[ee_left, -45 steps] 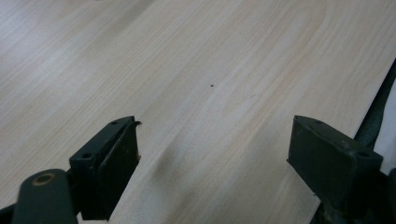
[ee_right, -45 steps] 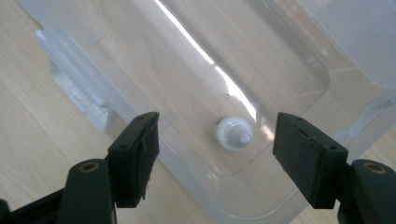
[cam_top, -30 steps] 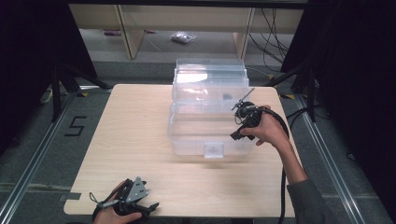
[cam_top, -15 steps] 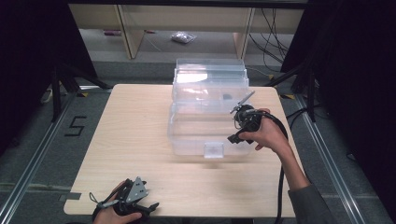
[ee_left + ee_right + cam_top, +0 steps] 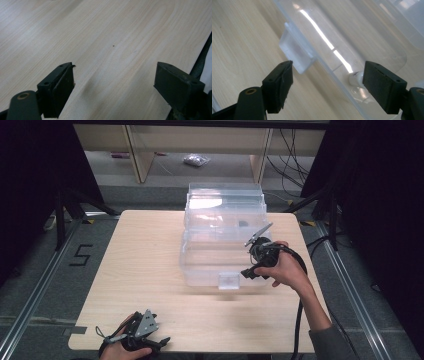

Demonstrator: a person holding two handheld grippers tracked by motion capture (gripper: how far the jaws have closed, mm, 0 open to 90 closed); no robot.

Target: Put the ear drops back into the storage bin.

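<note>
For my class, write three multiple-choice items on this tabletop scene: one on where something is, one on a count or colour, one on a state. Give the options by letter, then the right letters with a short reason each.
1. Where is the left gripper?
A. over the box
B. at the table's near edge
C. on the floor

2. How many grippers are held at the table?
A. one
B. two
C. three

3. How do the right gripper's jaws stand?
A. open
B. shut on the latch
C. shut on a cable

Answers:
1 B, the high view shows it low at the near left of the tabletop.
2 B, each hand holds one.
3 A, the right gripper view shows a wide gap between them, with the clear plastic box's front latch tab beyond.
</note>
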